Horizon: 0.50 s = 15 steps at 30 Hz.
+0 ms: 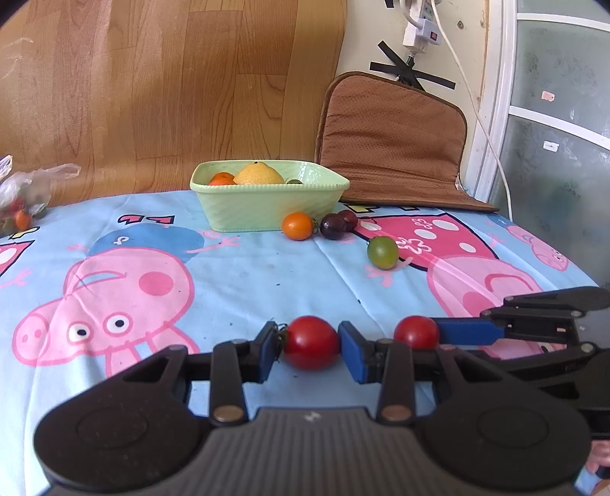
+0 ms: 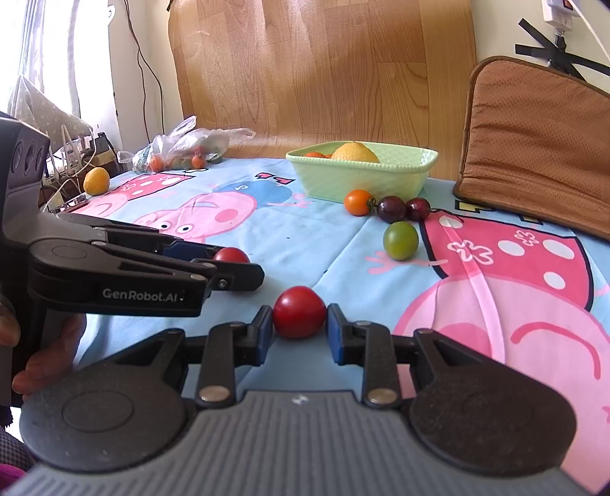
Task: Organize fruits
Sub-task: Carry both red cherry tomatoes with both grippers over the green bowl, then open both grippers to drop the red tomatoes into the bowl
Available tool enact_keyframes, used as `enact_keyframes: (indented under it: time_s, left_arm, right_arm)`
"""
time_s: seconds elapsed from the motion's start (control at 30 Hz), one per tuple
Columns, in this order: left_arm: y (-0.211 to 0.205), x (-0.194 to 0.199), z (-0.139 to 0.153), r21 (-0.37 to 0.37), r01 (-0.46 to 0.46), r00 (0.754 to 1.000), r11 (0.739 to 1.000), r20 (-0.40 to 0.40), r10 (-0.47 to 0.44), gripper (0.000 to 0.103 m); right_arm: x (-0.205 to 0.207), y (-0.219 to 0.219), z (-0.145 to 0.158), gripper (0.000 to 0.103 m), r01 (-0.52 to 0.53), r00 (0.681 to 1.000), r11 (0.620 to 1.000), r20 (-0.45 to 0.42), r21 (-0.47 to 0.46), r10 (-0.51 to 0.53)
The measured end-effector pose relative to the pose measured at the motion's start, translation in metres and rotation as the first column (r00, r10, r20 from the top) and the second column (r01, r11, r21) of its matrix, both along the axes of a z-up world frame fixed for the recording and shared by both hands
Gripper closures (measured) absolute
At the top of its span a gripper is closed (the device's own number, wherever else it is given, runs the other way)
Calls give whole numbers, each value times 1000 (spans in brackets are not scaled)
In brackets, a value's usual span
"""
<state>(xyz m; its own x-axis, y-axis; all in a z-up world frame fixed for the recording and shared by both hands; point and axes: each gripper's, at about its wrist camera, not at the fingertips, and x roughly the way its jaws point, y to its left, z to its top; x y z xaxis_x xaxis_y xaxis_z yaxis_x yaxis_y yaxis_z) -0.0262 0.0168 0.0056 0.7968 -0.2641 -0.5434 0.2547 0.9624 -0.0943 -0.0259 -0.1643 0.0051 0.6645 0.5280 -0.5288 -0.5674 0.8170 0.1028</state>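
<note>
Left claw [image 1: 310,343] grips one red tomato [image 1: 311,342]; right claw [image 2: 299,318] grips another tomato [image 2: 298,313], near the green bowl [image 2: 381,179].

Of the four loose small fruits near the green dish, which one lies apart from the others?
The green fruit. The orange fruit and two dark purple fruits huddle together beside the green dish; it sits alone, nearer the claws.

Lived-in home, likely a dining corner. Cartoon-pig tablecloth [image 1: 244,274] under the tongs. Green dish [image 1: 267,202] of citrus ahead of them, loose small tomatoes just before it. Brown seat cushion [image 1: 392,141] propped against the wall, ahead and right. Power strip [image 1: 417,23] taped high on that wall, cord trailing down. Plastic bag [image 2: 183,147] of produce far ahead-left. Wood-grain panel [image 1: 171,87] behind all.
</note>
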Motion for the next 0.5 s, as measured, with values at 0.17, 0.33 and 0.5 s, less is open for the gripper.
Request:
enact_keyframes:
  time_s: [0.17, 0.33, 0.5]
  left_arm:
    - [13, 3, 6, -89, 8, 1000, 996, -4, -9, 68]
    - [26, 46, 43, -139, 23, 1000, 990, 18, -20, 68]
    - [29, 128, 76, -110, 15, 999, 994, 34, -11, 67]
  right_arm:
    - [6, -12, 5, 70, 37, 999, 997, -3, 72, -37]
    - [41, -25, 30, 70, 71, 997, 987, 20, 142, -75]
    - [105, -22, 55, 70, 110, 989, 983, 84, 150, -123]
